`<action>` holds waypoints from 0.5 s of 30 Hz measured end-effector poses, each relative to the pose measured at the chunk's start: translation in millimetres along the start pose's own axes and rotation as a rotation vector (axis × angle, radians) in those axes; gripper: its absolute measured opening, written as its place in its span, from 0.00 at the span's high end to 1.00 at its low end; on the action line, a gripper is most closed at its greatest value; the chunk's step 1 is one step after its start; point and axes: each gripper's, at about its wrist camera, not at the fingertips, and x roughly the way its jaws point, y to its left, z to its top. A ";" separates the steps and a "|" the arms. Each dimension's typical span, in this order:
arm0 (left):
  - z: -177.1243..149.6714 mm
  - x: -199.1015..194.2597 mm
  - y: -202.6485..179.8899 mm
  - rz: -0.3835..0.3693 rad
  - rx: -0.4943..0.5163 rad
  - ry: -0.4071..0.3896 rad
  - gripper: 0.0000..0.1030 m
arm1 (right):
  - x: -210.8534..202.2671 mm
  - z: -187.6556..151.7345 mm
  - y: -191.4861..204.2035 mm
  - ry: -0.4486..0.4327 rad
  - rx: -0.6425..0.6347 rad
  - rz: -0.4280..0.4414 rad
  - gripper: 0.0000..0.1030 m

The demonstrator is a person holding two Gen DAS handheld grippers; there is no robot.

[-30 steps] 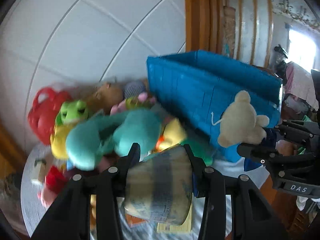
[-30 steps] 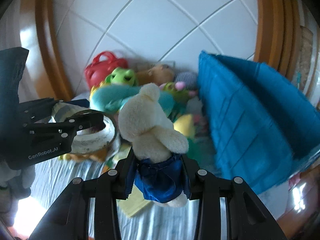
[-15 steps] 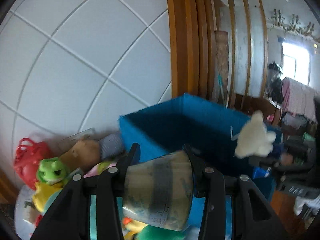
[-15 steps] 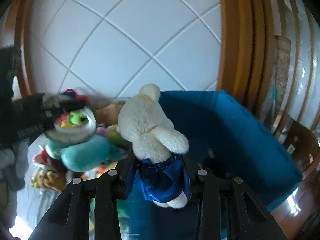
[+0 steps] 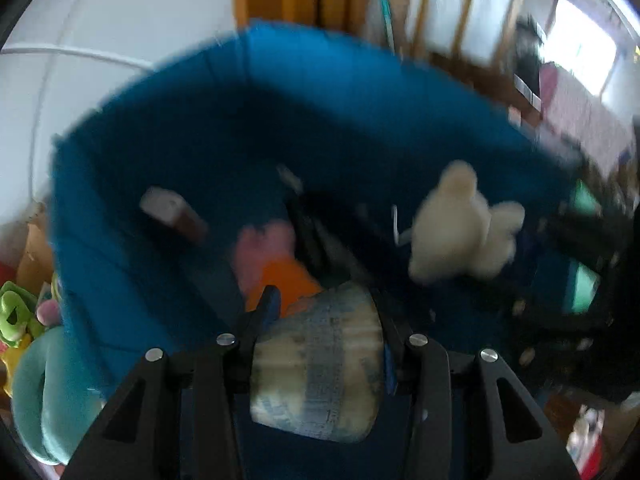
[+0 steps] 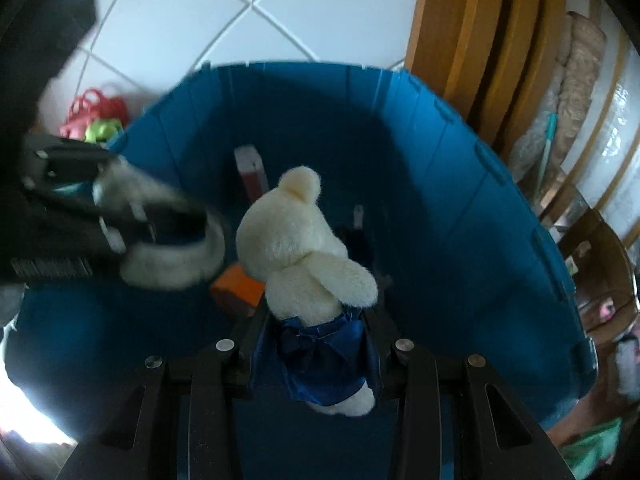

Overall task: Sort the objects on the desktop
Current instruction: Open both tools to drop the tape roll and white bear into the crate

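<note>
Both grippers hang over the open mouth of a blue bin (image 6: 460, 208), which fills the middle of each view. In the left wrist view, the left gripper (image 5: 320, 320) at the bottom centre has its jaws closed on a roll of tape (image 5: 316, 364), a pale roll with a bluish band that sits squeezed between the two fingers. In the right wrist view, the right gripper (image 6: 316, 320) at the bottom centre clamps a cream teddy bear (image 6: 304, 248) by its shiny dark blue skirt, the bear's head rising above the fingers toward the centre of the frame. The same bear appears blurred at the centre right of the left view, and the tape roll at the centre left of the right view. Inside the bin lie an orange item (image 6: 236, 288), something pink (image 5: 264, 248), and a small white and dark red box (image 6: 250, 172) leaning against the far wall. Outside the bin, at the lower left of the left view, sit a teal plush (image 5: 44, 392) and a green frog toy (image 5: 14, 316); a red bag (image 6: 96, 110) shows at the upper left of the right view.
</note>
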 end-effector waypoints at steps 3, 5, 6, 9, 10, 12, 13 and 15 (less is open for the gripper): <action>3.2 3.3 -5.1 0.010 0.019 0.029 0.59 | 5.5 -4.1 -13.2 0.043 -0.009 -0.015 0.63; 5.2 7.2 -7.1 -0.011 0.007 0.061 0.59 | 6.9 -5.2 -19.2 0.064 -0.006 -0.018 0.63; 4.8 9.0 -6.1 -0.023 -0.004 0.076 0.59 | 7.8 -5.4 -22.2 0.075 -0.006 -0.016 0.63; 5.0 20.3 -7.2 -0.043 -0.029 0.124 0.59 | 14.0 -3.2 -30.7 0.115 -0.015 -0.002 0.63; 4.7 25.1 -8.4 -0.043 -0.030 0.144 0.59 | 16.2 -2.3 -31.7 0.127 -0.022 -0.001 0.63; 5.0 29.6 -10.6 -0.039 -0.034 0.170 0.59 | 20.1 -0.5 -33.1 0.145 -0.037 -0.005 0.63; 5.8 29.8 -10.7 -0.034 -0.035 0.171 0.58 | 22.0 -1.3 -33.6 0.151 -0.037 -0.001 0.63; 7.3 27.4 -11.2 -0.026 -0.037 0.156 0.41 | 25.7 -3.0 -34.6 0.162 -0.037 0.004 0.59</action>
